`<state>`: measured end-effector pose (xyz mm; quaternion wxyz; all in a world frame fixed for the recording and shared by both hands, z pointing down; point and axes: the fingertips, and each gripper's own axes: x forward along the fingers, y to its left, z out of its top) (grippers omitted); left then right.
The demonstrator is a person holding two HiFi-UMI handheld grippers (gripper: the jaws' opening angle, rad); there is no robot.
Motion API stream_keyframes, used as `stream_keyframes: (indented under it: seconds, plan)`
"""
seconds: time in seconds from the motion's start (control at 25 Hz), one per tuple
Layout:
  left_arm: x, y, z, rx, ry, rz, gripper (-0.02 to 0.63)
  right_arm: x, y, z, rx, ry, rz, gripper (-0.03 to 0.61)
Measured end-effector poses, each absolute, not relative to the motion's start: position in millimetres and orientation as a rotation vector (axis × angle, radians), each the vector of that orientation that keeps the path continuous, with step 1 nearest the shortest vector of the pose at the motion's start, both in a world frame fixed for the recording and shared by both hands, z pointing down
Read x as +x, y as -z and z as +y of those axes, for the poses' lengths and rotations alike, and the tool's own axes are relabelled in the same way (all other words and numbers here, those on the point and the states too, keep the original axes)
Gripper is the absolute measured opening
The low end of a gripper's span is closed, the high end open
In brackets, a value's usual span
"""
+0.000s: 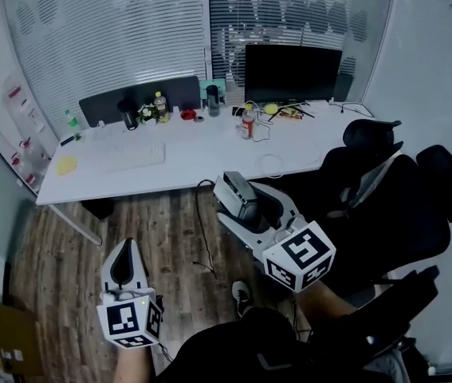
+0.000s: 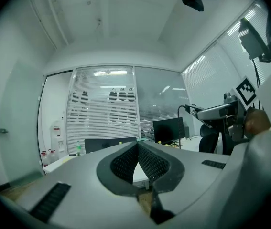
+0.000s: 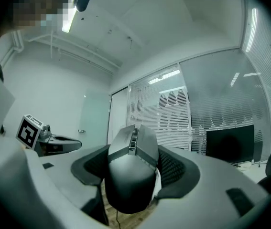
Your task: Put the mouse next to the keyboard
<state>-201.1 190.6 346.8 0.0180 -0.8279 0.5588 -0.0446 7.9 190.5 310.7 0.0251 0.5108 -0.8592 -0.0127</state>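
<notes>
Right gripper view shows the right gripper clamped on the dark mouse, its jaws pressing the mouse's sides. In the head view the mouse is held in the air above the wooden floor, short of the white desk and well apart from the white keyboard lying on it. The left gripper has its jaws together, with nothing between them

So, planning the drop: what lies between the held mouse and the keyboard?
Head view: only bare white desk between mouse and keyboard.
</notes>
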Motion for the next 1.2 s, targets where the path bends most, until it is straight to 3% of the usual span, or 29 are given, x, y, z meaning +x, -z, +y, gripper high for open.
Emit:
stream_keyframes:
  seconds: [1.2]
  plan:
    - [-92, -311, -36, -2.550, 0.281, 1.856, 0.029, 94, -277, -58, 1.403, -0.079, -2.807, 0.298]
